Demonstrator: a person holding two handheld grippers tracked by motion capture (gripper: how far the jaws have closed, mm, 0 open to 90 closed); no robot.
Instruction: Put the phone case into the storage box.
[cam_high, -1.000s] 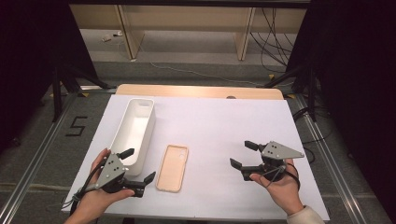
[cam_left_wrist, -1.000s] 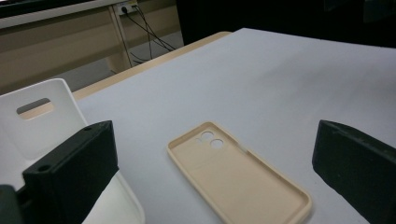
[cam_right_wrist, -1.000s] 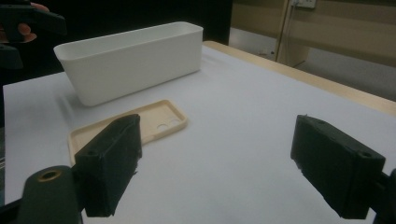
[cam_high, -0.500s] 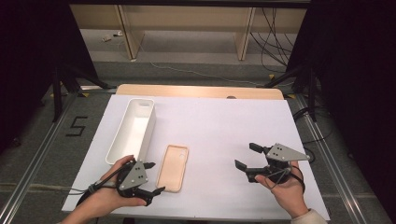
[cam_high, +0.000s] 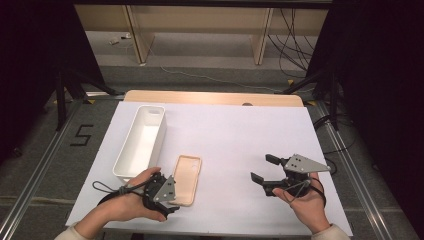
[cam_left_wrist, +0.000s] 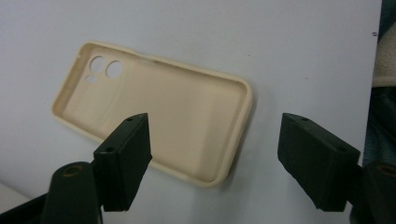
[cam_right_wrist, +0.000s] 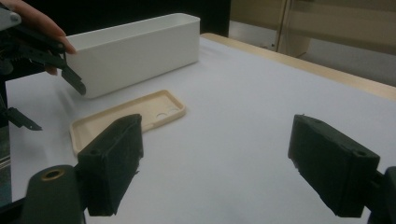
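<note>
A cream phone case lies hollow side up on the white table sheet, just right of a long white box. My left gripper sits at the case's near end. In the left gripper view the left gripper has just been closing. The case has its near corner in the gap, and neither pad touches it. My right gripper hovers open and empty at the right; its own view shows the right gripper facing the case and the left gripper.
The white box is empty and stands lengthwise at the left of the sheet. A wooden table edge runs along the far side. Shelving legs and cables stand on the floor beyond.
My left hand has slid right, from beside the box to the case's near end, and its jaws have narrowed. The right hand has stayed put.
</note>
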